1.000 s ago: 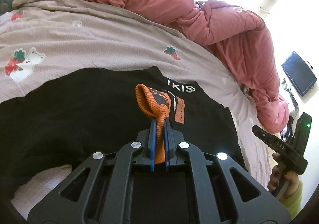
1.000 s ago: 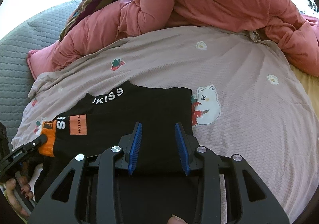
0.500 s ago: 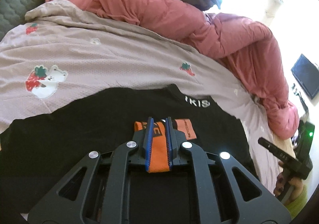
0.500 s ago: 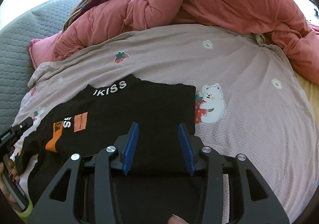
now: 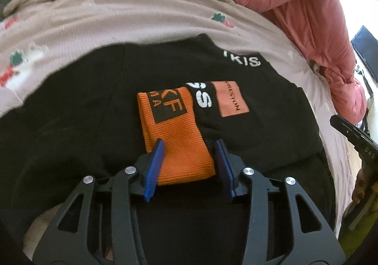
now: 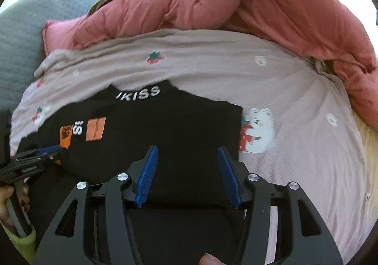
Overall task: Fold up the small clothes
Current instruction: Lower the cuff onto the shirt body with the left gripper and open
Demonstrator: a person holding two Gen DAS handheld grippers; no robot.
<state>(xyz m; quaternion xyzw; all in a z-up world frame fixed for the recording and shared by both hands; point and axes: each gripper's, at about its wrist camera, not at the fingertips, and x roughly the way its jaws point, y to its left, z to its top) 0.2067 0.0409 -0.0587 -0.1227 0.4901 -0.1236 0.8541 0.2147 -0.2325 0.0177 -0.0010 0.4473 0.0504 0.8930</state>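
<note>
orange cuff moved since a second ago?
Yes. The orange cuff went from lifted and pinched to lying flat on the black top, released by the just-opened left gripper.

1. Left gripper: pointing steeply downward, jaws having just been opening, blue pads standing apart with the orange cuff lying loose between them.
2. Right gripper: angling downward, jaws having just been opening, gripping nothing.

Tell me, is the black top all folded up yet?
Not quite. Done: both sleeves look folded in, and the orange cuff lies flat on the black top. In hand: nothing; the left claw has just opened off the cuff, which lies loose between its fingers, and the right claw is open too. Left: probably folding the top in half.
</note>
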